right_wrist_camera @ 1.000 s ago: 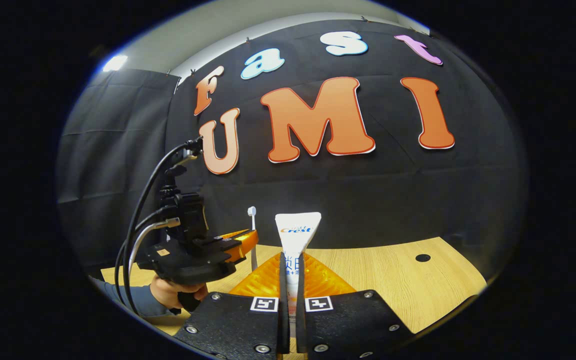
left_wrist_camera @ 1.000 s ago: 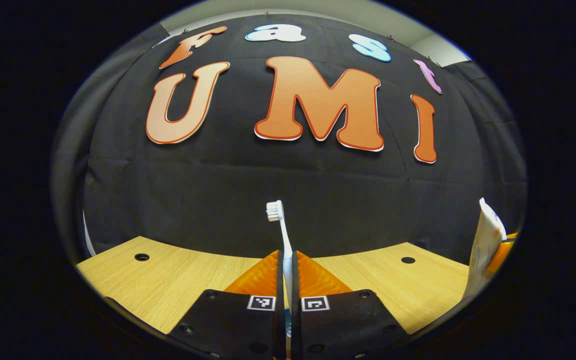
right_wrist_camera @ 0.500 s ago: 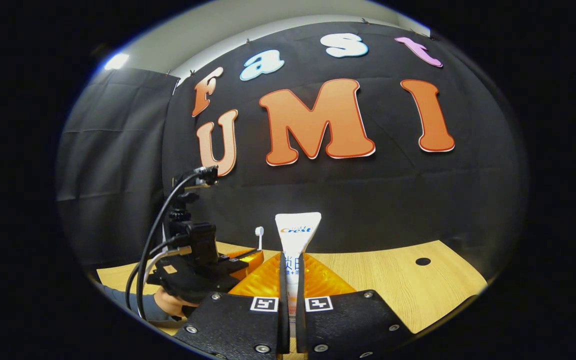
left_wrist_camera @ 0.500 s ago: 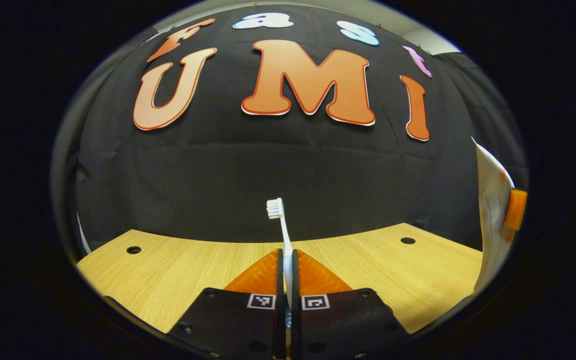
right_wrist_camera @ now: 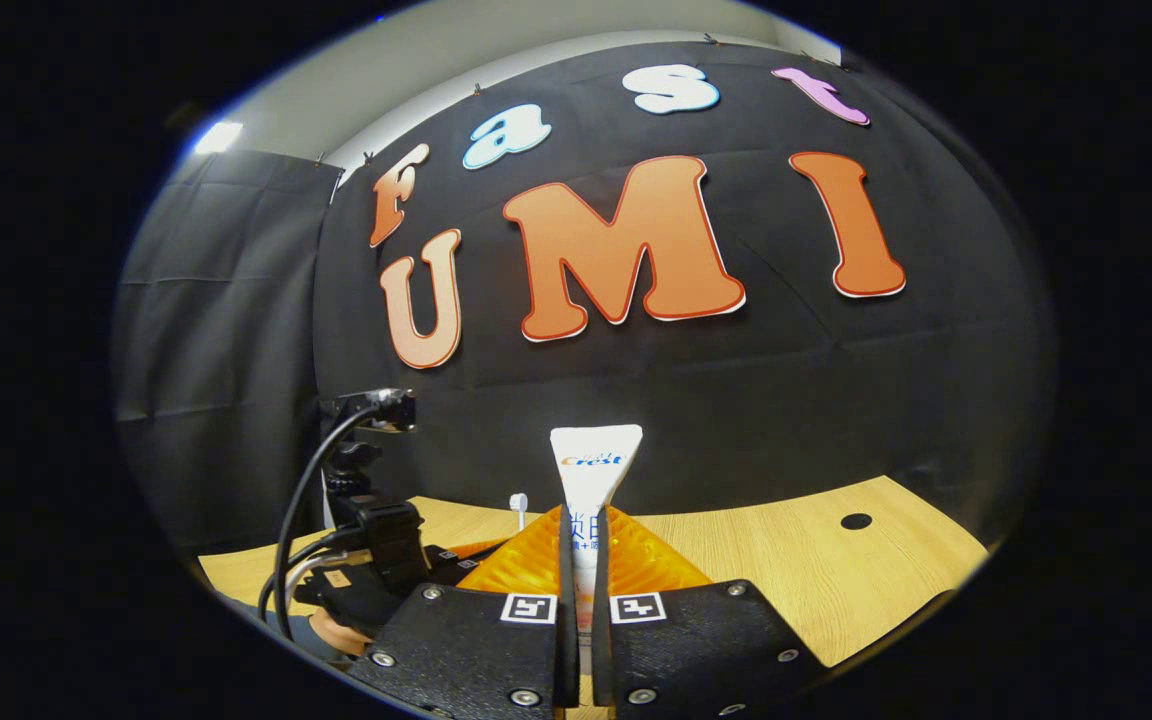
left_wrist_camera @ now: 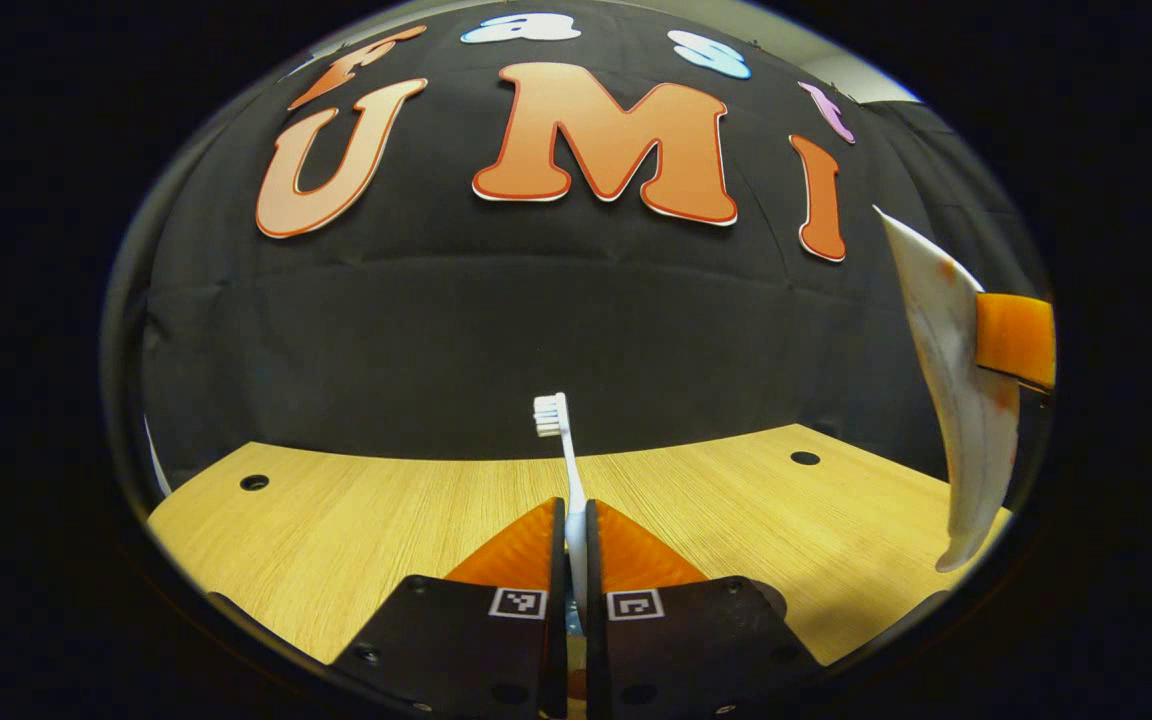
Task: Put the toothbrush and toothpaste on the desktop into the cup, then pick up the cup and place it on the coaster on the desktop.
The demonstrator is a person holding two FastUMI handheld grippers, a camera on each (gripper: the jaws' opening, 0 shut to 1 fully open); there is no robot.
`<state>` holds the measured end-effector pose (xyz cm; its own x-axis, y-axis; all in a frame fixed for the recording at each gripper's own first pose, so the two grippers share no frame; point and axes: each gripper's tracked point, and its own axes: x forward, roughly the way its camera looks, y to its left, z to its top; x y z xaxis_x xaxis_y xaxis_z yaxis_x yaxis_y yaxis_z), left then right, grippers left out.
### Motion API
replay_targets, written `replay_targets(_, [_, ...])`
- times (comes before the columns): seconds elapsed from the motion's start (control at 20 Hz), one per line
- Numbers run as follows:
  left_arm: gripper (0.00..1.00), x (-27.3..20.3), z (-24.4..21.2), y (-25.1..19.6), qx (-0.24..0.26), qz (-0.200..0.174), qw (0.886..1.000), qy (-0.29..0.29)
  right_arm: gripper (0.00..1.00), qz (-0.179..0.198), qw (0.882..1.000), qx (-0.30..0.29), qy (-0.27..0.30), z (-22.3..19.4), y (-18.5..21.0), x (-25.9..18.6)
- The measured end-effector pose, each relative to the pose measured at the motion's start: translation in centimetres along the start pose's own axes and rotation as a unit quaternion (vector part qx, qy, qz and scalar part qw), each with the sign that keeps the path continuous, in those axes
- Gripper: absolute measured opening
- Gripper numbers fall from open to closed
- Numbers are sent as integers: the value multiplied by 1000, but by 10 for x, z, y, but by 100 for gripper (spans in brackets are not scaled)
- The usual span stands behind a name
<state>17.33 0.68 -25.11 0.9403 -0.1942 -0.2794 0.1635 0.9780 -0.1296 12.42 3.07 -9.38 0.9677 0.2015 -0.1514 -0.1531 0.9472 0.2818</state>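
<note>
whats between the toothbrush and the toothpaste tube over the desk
Nothing: in the left gripper view, bare wooden desk and black cloth wall show between the toothbrush and the toothpaste tube.

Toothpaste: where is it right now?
The toothpaste stands upright, clamped in the right claw above the desk; in the left gripper view it hangs at the far right edge.

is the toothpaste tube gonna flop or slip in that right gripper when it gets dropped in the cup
Probably a little. The toothpaste tube stands upright from the right gripper, so it seems fairly stiff. In the left gripper view its body curves, hinting at soft walls. The surface looks smooth, so it may slip.
</note>
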Motion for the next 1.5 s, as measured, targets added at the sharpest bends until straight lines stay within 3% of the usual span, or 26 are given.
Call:
replay_targets(0.45, [16,-59,0,26,-25,4,1000,10,5,37,999,-9,-13,13,34,37])
replay_targets(0.65, [42,-93,20,40,-15,13,1000,-14,5,58,998,-14,-17,15,55,58])
replay_targets(0.9, [86,-128,37,53,-4,26,999,-37,5,73,997,-13,-14,4,70,80])
replay_targets(1.0, [90,-142,43,58,-2,33,998,-49,5,74,997,-7,-19,0,72,89])
replay_targets(1.5, [89,-167,43,95,-7,65,996,-65,5,73,997,0,2,-51,80,125])
